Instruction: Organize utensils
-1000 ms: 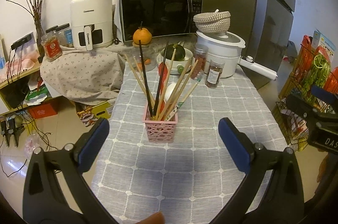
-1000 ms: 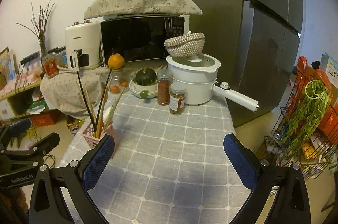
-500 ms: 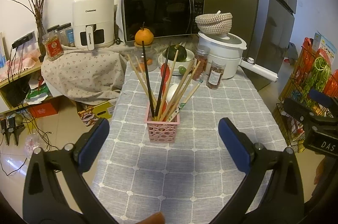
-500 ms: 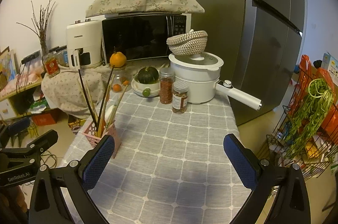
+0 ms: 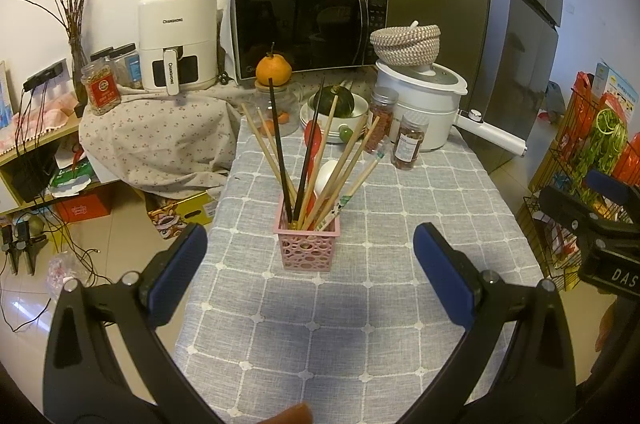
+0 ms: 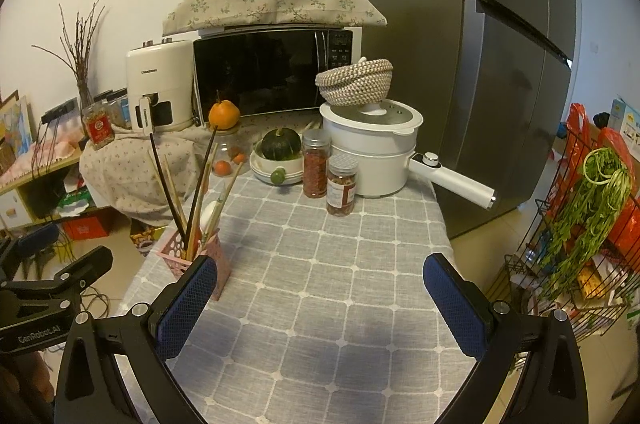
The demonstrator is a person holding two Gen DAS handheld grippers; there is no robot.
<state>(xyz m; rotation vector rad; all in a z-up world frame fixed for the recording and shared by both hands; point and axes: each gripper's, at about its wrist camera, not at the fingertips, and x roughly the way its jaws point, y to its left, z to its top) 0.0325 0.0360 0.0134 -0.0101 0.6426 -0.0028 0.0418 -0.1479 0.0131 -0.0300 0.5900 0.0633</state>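
A pink perforated holder (image 5: 307, 249) stands upright on the grey checked tablecloth (image 5: 360, 324). Several wooden and black chopsticks (image 5: 280, 160), a red spoon and a white spoon stick out of it. My left gripper (image 5: 310, 274) is open and empty, just in front of the holder and above the cloth. My right gripper (image 6: 320, 302) is open and empty over the cloth, with the holder (image 6: 188, 258) at its left finger. No loose utensils lie on the cloth.
At the table's far end stand two spice jars (image 5: 407, 146), a white electric pot (image 5: 424, 104) with a long handle, a plate with a green squash (image 5: 335, 101) and a glass jar topped by an orange (image 5: 273, 71). A microwave, an air fryer and a fridge stand behind. A wire rack (image 6: 580, 224) stands on the right.
Both grippers have drifted slightly back and up from the table; the holder sits a little lower and nearer the centre in the left view. Jaws unchanged.
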